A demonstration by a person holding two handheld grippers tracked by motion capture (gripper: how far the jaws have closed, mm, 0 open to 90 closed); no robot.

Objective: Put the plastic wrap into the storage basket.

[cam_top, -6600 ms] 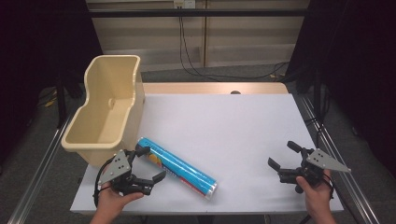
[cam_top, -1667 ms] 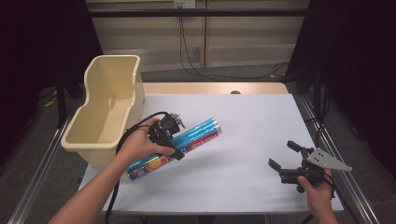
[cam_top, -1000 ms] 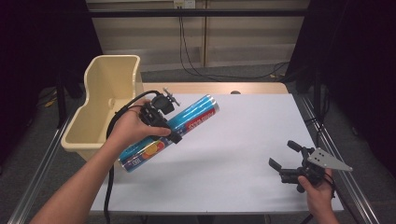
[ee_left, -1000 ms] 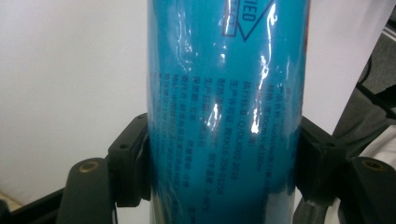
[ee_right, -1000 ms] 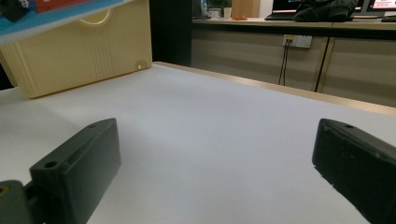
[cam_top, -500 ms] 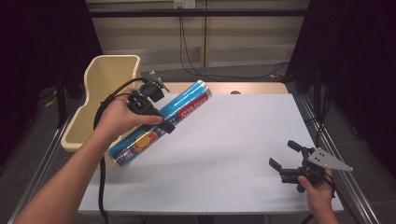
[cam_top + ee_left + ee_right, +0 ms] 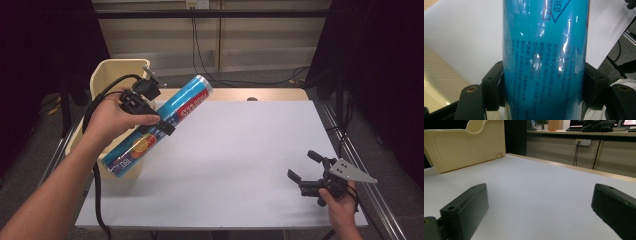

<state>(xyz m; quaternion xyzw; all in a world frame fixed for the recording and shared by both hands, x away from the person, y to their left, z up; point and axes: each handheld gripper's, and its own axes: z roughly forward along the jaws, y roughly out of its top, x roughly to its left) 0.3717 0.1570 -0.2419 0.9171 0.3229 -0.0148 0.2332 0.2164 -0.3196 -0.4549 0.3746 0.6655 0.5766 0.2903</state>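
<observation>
Black tongs with grey triangular plate, black cables

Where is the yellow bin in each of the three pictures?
High view: the bin is upper left, partly behind the hand and blue tube.
Left gripper view: its cream edge is lower left, beside the tube.
Right gripper view: top left.
Shared landmark: the white table.

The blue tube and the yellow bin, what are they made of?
The blue tube looks wrapped in shiny plastic film: bright glare streaks and small wrinkles run over the print. What lies under the film can't be told. The left tool holds it. The yellow bin looks like hard molded plastic with a dull, smooth finish, fine ribs on its wall and rounded edges.
</observation>
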